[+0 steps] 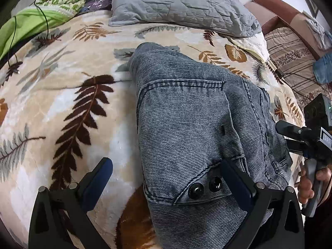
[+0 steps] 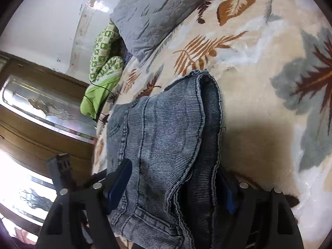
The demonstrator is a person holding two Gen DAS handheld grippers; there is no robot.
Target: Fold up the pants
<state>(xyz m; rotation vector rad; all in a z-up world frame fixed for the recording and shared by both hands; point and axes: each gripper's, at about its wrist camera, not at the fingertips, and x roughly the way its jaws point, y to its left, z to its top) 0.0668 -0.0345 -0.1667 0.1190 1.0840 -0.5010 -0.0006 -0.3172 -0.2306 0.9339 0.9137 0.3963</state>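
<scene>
One pair of pants (image 1: 186, 112), one grey pillow (image 1: 176, 2), two grippers.

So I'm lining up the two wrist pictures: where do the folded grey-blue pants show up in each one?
Left wrist view: the pants run from centre to the bottom edge, two black buttons near the bottom.
Right wrist view: the pants fill the lower centre, between the right gripper fingers.
Shared landmark: the grey quilted pillow, at the top of both views.

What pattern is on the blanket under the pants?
Cream blanket with brown, orange and grey fern leaves; clearest in the left wrist view.
</scene>
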